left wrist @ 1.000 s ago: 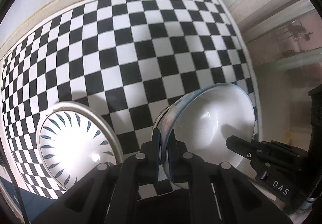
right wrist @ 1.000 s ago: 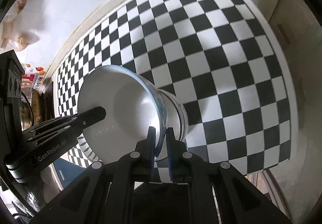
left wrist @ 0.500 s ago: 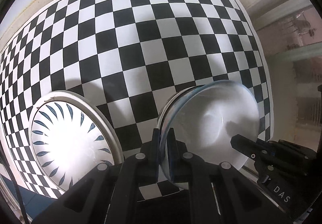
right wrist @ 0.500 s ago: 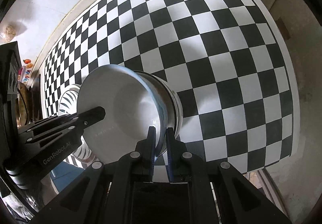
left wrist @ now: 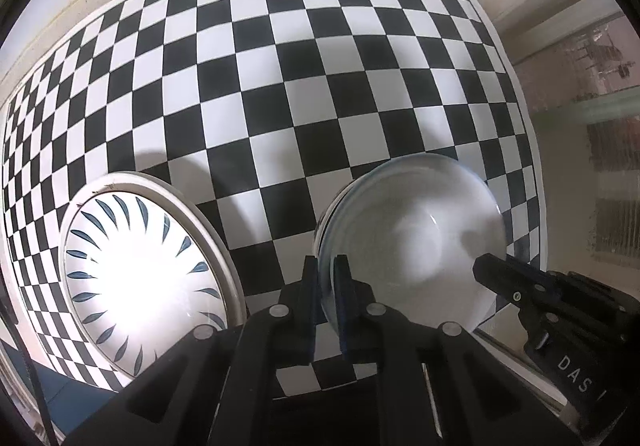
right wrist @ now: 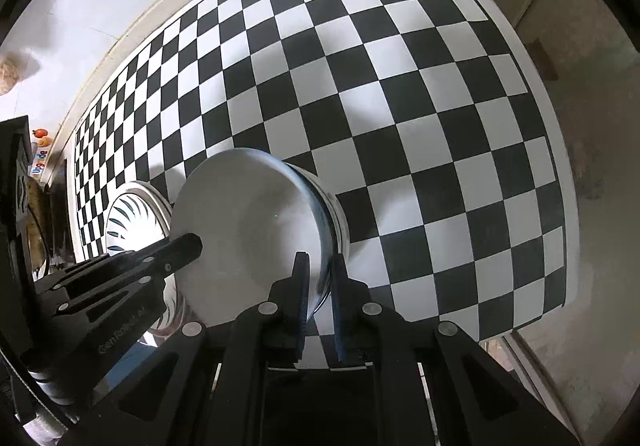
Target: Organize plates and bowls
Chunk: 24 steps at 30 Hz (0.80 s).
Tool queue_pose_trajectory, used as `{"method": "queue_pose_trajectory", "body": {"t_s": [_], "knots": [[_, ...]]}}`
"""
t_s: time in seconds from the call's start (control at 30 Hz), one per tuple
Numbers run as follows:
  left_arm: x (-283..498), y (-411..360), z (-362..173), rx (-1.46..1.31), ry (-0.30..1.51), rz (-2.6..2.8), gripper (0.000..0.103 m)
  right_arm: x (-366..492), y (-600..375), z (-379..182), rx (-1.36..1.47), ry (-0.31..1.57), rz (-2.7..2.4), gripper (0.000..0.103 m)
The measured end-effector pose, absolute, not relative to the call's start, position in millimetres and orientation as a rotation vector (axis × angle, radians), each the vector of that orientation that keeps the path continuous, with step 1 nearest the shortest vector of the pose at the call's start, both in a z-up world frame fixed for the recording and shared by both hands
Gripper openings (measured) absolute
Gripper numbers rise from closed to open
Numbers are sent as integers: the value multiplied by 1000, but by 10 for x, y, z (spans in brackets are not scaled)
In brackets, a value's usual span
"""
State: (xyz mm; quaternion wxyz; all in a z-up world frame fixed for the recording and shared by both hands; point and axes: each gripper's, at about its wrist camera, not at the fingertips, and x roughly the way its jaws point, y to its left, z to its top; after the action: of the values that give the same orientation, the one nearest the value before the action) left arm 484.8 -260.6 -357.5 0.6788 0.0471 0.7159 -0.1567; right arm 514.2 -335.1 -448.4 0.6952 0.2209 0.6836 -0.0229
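Left claw (left wrist: 328, 278) and right claw (right wrist: 318, 278) both clamped on bowl (left wrist: 412, 242) rim, plate (left wrist: 140, 278) lower left, checkered bench (left wrist: 280, 85).

Strong fisheye bending curves the checkered tablecloth (left wrist: 280, 93) toward dark, vignetted corners. Glare blows out the centre of the leaf-patterned plate (left wrist: 136, 278). The white bowl (left wrist: 412, 246) looks smeared and soft-focused; soft grey shadows fall across the cloth beside both dishes
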Motion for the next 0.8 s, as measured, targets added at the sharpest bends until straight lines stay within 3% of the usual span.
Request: {"method": "queue_pose_trajectory", "body": {"t_s": [0.4,0.8], "knots": [[4687,-2519,-3149,127,1506,-370,7,4952,-3193,-4164,377,1454,-68,12],[4224,-2274,-2332,133,1377,-446,7,4393,-2977,-3226,304,1293,-66,12]]}}
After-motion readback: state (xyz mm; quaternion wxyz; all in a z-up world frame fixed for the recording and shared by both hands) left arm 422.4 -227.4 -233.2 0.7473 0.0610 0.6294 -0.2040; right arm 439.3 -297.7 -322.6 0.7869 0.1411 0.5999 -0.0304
